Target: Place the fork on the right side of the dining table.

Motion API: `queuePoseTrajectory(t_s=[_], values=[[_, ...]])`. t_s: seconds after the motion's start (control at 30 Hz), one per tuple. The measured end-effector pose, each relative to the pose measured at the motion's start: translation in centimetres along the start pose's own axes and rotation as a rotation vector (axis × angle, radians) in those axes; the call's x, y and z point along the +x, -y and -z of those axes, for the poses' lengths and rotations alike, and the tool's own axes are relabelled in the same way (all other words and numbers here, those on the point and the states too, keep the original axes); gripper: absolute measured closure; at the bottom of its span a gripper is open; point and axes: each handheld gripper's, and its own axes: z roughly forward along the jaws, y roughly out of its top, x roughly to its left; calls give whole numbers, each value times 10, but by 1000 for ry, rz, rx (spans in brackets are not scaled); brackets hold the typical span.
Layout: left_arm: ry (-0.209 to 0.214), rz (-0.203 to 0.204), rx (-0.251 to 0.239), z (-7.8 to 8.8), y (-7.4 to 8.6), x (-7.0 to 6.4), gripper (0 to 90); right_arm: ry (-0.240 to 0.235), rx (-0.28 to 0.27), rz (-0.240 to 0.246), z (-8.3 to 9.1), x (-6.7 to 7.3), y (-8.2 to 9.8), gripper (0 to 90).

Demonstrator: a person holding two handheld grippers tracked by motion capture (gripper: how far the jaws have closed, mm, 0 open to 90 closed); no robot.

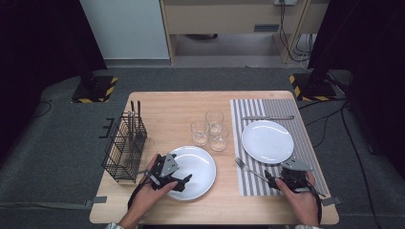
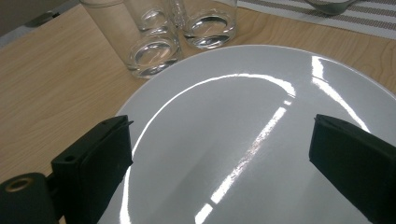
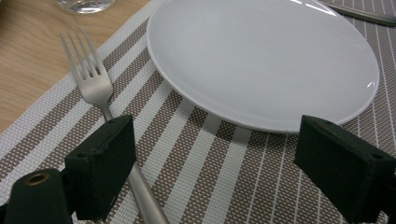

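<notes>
Light wooden bench [image 1: 167,102] carries striped grey-white woven placemat [image 1: 286,112] w/ round white plate. Left gripper [image 1: 184,181] released over second round white plate [image 1: 200,164]. Right gripper [image 1: 270,177] released; silver metal fork [image 1: 246,169] beside its jaw, on placemat.

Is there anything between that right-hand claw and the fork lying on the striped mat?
Nothing visible stands in the way. The right gripper has its jaws wide open just above the striped placemat, and the fork lies flat right by its left jaw, its handle passing under it. The nearby white plate sits beside the fork, apart from it.
</notes>
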Motion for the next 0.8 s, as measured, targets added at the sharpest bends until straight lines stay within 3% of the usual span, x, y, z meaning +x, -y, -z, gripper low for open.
queuePoseTrajectory(t_s=[0.33,0.8], values=[[0,-8,4,-1,0,-1,52,-15,28,-13,-4,1,4,90],[-1,-9,3,0,0,-1,53,-24,102,39,-13,9,9,64]])
